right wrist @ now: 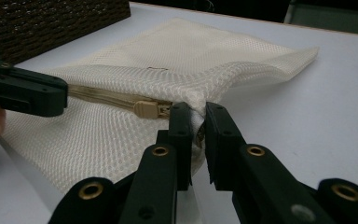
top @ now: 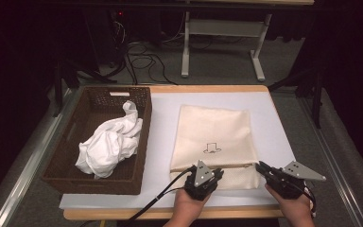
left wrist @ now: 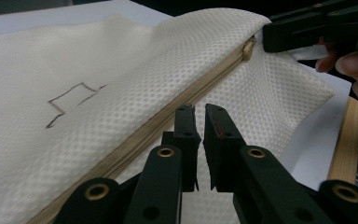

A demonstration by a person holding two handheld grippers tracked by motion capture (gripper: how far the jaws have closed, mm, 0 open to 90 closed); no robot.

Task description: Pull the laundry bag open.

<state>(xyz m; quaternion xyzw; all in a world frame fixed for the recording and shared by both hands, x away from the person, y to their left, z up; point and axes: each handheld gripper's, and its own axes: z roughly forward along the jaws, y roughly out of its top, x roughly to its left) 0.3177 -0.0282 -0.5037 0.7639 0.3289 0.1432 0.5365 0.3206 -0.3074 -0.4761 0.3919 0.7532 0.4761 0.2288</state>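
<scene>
A cream mesh bag (top: 212,132) with a small black drawing lies flat on the white table top, and its tan zipper (top: 231,165) runs along the near edge. My left gripper (top: 217,172) sits at the zipper's left part. In the left gripper view, this gripper (left wrist: 200,116) has its jaws together over the zipper band (left wrist: 205,81), with nothing seen between them. My right gripper (right wrist: 196,114) is shut on a bunched fold of the bag (right wrist: 168,56), just beside the tan zipper slider (right wrist: 144,109). From above, the right gripper (top: 261,166) is at the bag's near right corner.
A dark woven basket (top: 75,175) stands at the left of the table and holds a crumpled white cloth (top: 108,144). The table's wooden front edge (top: 170,213) runs just below both hands. Cables and a desk frame lie on the floor beyond the table.
</scene>
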